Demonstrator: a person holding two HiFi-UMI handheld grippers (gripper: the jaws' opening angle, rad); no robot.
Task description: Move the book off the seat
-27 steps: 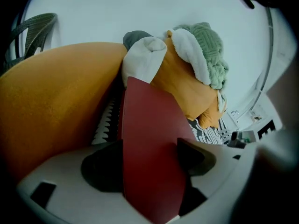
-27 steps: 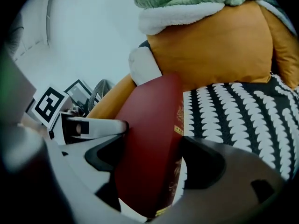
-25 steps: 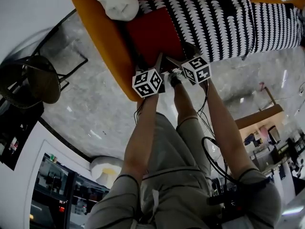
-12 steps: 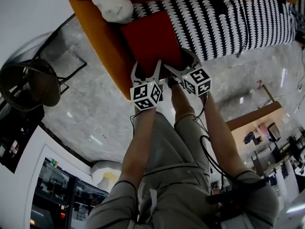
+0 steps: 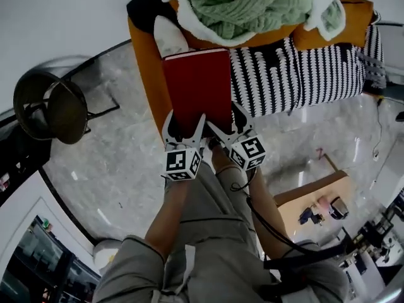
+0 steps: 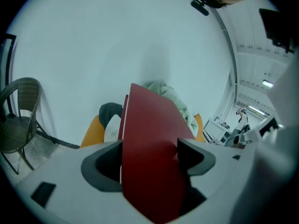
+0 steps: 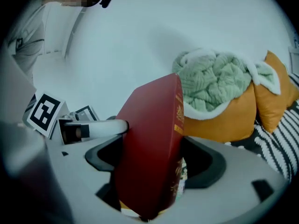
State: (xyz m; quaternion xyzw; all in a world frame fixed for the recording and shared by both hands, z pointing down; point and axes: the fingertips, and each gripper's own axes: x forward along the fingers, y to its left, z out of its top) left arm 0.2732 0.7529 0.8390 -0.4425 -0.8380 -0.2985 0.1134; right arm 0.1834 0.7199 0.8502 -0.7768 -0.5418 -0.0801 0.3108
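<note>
Book (image 5: 197, 84) raised upright, left claw (image 5: 184, 127) and right claw (image 5: 225, 121) clamping it.

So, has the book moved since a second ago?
Yes. The book has risen off the orange seat, its far edge now reaching the green blanket.

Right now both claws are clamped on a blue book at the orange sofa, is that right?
Not quite: the book is red, not blue. The head view shows this, and both gripper views agree. The rest holds: the left claw and the right claw are both clamped on it at the orange sofa.
</note>
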